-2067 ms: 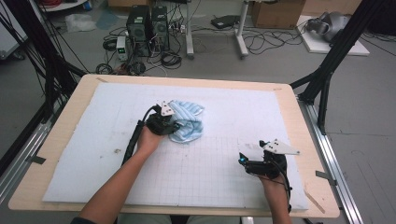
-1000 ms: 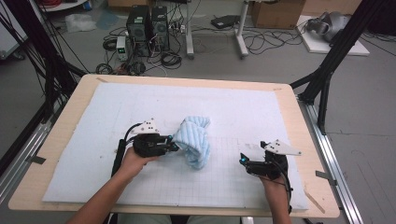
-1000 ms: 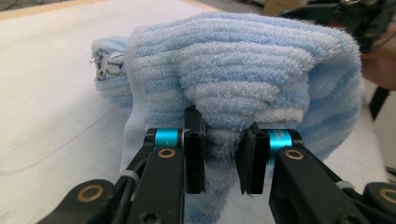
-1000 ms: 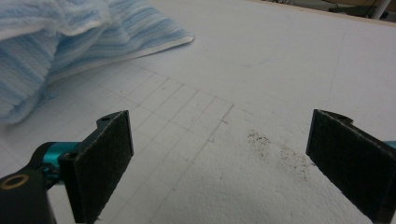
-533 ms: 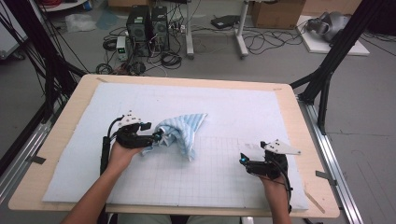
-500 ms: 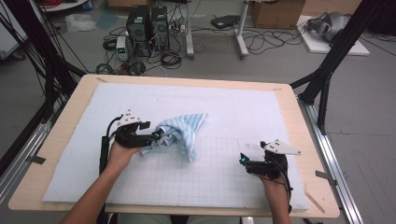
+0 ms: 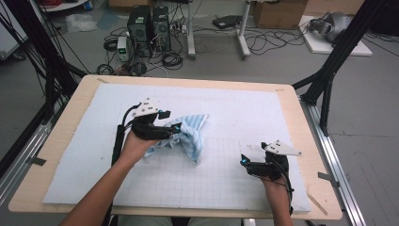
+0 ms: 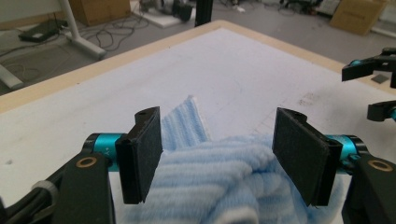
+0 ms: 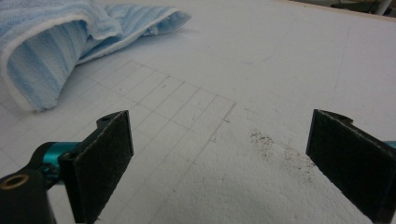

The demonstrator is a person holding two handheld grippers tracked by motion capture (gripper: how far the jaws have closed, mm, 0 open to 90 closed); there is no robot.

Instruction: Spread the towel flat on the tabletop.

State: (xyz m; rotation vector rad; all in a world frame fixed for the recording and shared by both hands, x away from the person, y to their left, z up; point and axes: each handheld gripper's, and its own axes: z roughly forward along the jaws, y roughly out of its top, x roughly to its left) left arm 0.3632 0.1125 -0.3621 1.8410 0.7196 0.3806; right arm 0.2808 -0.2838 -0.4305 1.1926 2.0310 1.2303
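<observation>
The towel (image 7: 188, 139) is pale blue with fine ribbed stripes and a white edge. The surface (image 7: 244, 113) is white, gridded in thin grey lines, with a light wooden border.

The high view looks forward and down from above the person's side, taking in the whole table (image 7: 61, 141). The left gripper view sits low and close, facing the blue towel (image 8: 224, 182) and the table's far edge. The right gripper view skims the mat (image 9: 261, 56) and shares that towel (image 9: 51, 56).
</observation>
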